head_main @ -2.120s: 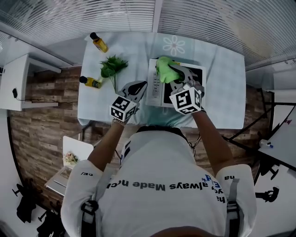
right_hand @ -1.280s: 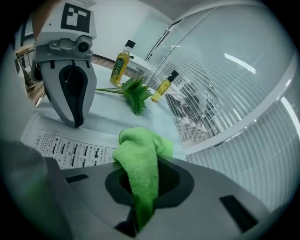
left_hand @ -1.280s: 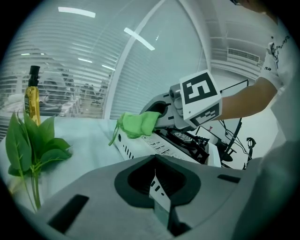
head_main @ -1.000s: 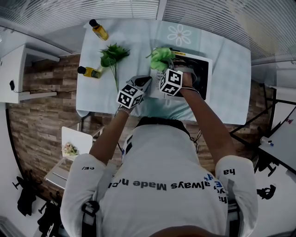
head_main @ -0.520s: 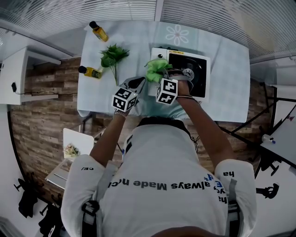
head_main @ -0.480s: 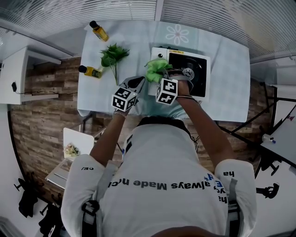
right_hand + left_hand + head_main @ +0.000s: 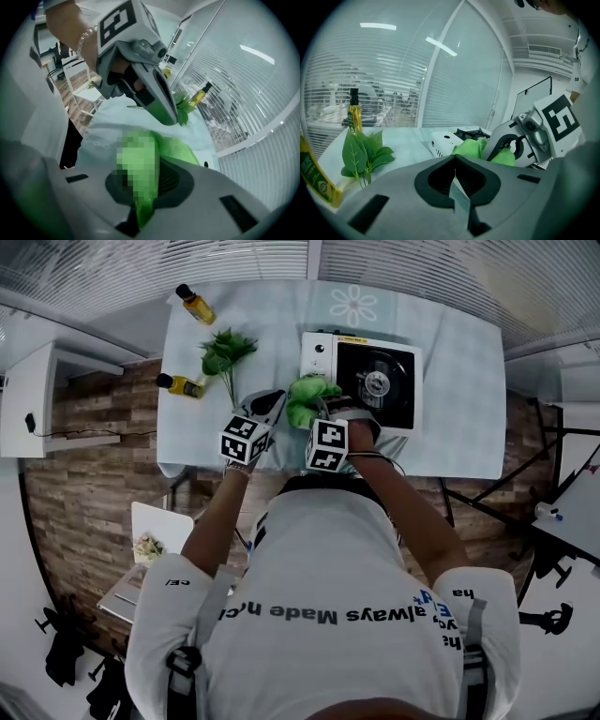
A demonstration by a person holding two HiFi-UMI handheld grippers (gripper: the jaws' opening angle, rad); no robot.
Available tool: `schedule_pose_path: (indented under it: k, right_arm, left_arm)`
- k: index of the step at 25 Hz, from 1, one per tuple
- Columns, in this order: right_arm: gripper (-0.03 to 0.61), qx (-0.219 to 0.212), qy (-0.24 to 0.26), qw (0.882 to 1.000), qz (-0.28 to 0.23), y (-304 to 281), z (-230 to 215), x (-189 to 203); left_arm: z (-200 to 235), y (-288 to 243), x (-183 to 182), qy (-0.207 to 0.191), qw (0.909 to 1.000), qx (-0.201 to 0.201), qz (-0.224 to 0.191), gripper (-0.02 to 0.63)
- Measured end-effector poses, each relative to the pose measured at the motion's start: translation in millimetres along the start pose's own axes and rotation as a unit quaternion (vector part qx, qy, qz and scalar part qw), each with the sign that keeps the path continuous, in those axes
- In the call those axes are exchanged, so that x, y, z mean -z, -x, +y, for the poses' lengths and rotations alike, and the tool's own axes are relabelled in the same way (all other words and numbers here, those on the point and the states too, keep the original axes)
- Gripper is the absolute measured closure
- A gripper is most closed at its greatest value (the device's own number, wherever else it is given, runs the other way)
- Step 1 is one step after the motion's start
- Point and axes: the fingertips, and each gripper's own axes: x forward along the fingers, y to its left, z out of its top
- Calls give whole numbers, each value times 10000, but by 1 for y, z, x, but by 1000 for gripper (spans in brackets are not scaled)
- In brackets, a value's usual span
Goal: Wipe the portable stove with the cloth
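Note:
The portable stove (image 7: 361,381) is white with a black burner top and sits at the table's middle right; its control end (image 7: 443,143) also shows in the left gripper view. The crumpled green cloth (image 7: 307,397) hangs at the stove's near left corner. My right gripper (image 7: 323,411) is shut on the cloth (image 7: 152,154), which fills its jaws (image 7: 145,187). My left gripper (image 7: 272,397) hovers just left of the cloth, shut and empty (image 7: 454,171). From there I see the right gripper (image 7: 520,140) holding the cloth (image 7: 473,147).
A pale tablecloth (image 7: 450,427) covers the table. A green leafy sprig (image 7: 223,357) lies left of the stove. One yellow oil bottle (image 7: 197,304) stands at the far left corner, another (image 7: 178,385) at the left edge. Blinds run behind the table.
The right gripper has dragged the cloth off the stove's left panel, along its left edge toward me, to the near left corner. The left gripper has hardly moved.

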Motion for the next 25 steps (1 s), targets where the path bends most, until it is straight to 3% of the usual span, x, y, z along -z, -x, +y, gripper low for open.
schedule_pose_path:
  k: [11,25]
  right_arm:
    - [555,-239,-360,9981,-441,23,49,-3]
    - [555,-712,-615,9952,-259,49,55,69]
  left_arm:
    - [-14,-19,-12,-317,9991,277,72,601]
    - [-44,-51,-2,-621,9945,712,444,601]
